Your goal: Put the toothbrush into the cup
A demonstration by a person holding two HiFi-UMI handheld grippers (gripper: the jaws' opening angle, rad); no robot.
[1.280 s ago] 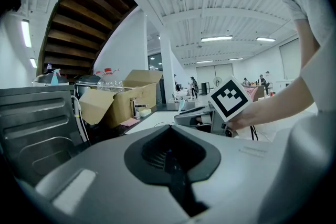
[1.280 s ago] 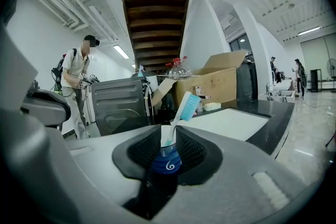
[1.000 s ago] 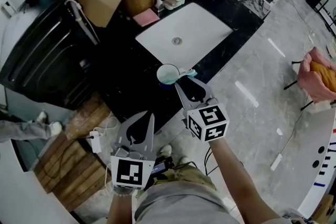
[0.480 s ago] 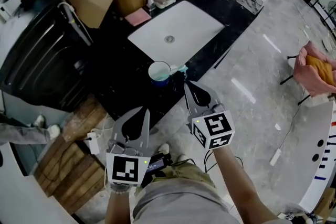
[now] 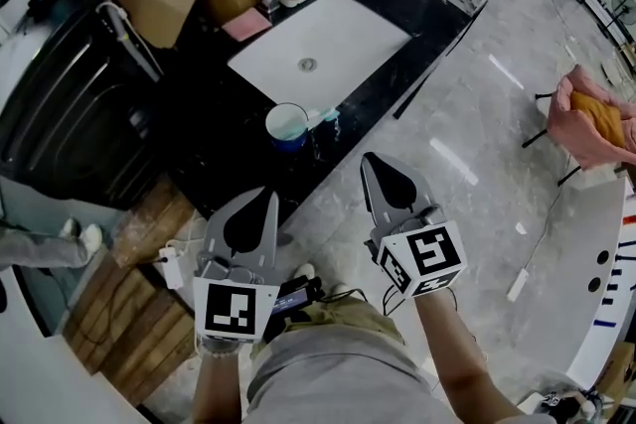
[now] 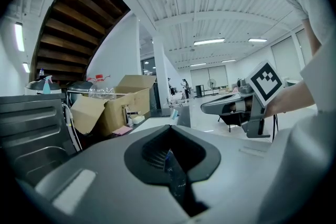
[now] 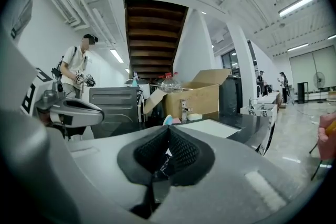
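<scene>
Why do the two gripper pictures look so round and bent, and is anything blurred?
Left gripper view: wide lens bows the ceiling, corners black. Right gripper view: same bulge; strip light glares, a bystander has the face blurred. Head view: sharp, glossy floor mirrors light streaks.

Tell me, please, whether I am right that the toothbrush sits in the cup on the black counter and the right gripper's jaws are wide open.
Not quite: the right gripper view shows the right gripper shut and empty. The toothbrush does sit in the cup on the black counter.
</scene>
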